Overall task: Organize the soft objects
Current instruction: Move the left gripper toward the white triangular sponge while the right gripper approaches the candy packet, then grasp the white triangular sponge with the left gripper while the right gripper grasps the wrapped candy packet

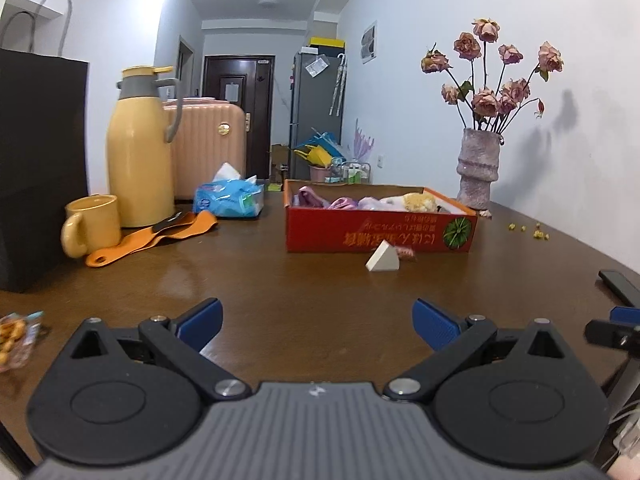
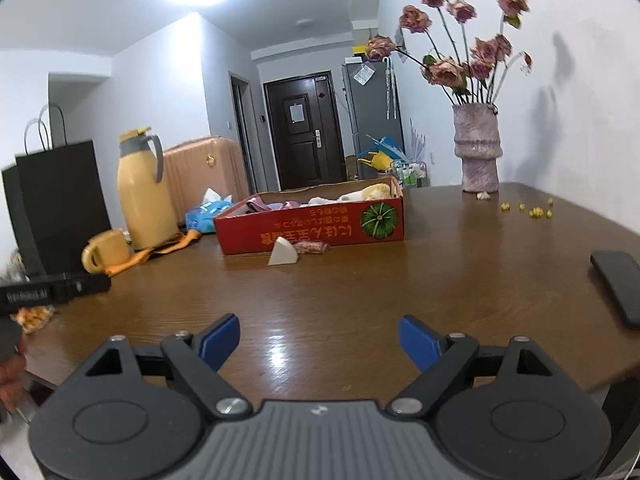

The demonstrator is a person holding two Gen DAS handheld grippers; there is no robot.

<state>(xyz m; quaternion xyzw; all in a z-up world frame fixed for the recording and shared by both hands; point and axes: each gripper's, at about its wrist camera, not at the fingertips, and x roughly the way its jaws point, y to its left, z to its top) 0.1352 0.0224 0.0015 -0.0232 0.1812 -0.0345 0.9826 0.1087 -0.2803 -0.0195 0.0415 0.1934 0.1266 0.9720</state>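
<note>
1. The left gripper (image 1: pixel 318 322) and the right gripper (image 2: pixel 319 342) hang over the near side of the bench (image 1: pixel 280 280). Both jaws are wide apart and hold nothing.
2. The red box (image 2: pixel 310 226) already has soft things in it. A white sponge wedge (image 2: pixel 283 253) and a small pink pack (image 2: pixel 312 247) lie just in front of the box, not yet picked up.
3. Next, one gripper likely needs to reach forward to the wedge and close gently.
4. The way there is bare. The black phone (image 2: pixel 618 284) lies near the bench's right edge, and the cup (image 1: pixel 90 224) stands far left.
</note>
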